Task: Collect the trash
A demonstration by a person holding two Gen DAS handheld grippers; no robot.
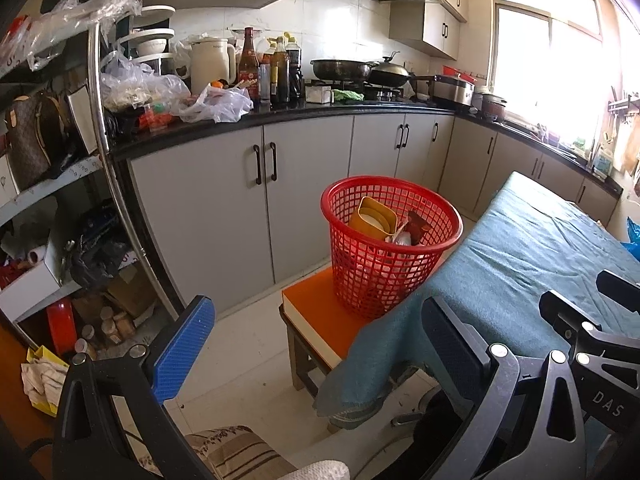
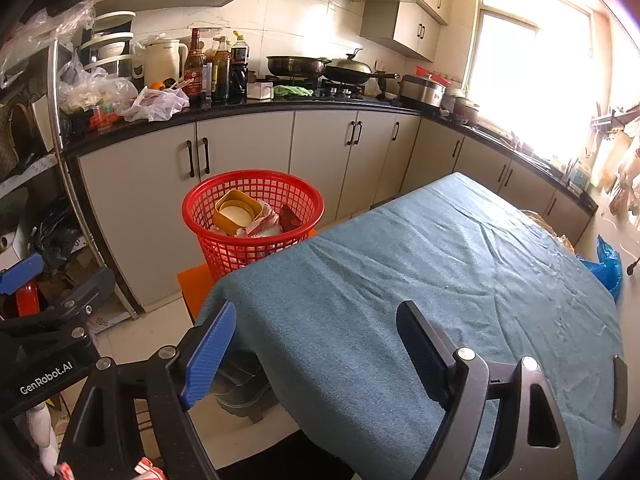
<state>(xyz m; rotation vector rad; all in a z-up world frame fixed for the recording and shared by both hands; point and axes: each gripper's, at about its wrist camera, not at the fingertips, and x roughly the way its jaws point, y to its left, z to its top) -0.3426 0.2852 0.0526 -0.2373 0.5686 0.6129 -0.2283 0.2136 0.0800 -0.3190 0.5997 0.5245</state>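
Observation:
A red mesh basket (image 1: 376, 280) (image 2: 240, 256) stands on an orange stool (image 1: 312, 304) (image 2: 192, 280) beside a table under a teal cloth (image 1: 540, 248) (image 2: 400, 272). In the basket lie a yellow container (image 1: 374, 218) (image 2: 234, 210), crumpled white wrappers (image 2: 264, 222) and a dark red wrapper (image 1: 418, 224). My left gripper (image 1: 320, 344) hangs open in front of the stool with nothing between its fingers. Over the near edge of the cloth, my right gripper (image 2: 318, 350) is open too and holds nothing. One blue pad (image 2: 22, 274) of the left gripper shows at the left edge of the right wrist view.
Grey cabinets (image 1: 240, 184) run behind the basket under a black counter (image 2: 240, 110) crowded with bottles, a kettle, plastic bags and pans. A cluttered metal shelf rack (image 1: 100, 128) stands at the left. A dark flat object (image 2: 620, 388) lies on the cloth; a blue bag (image 2: 606, 266) sits beyond the table.

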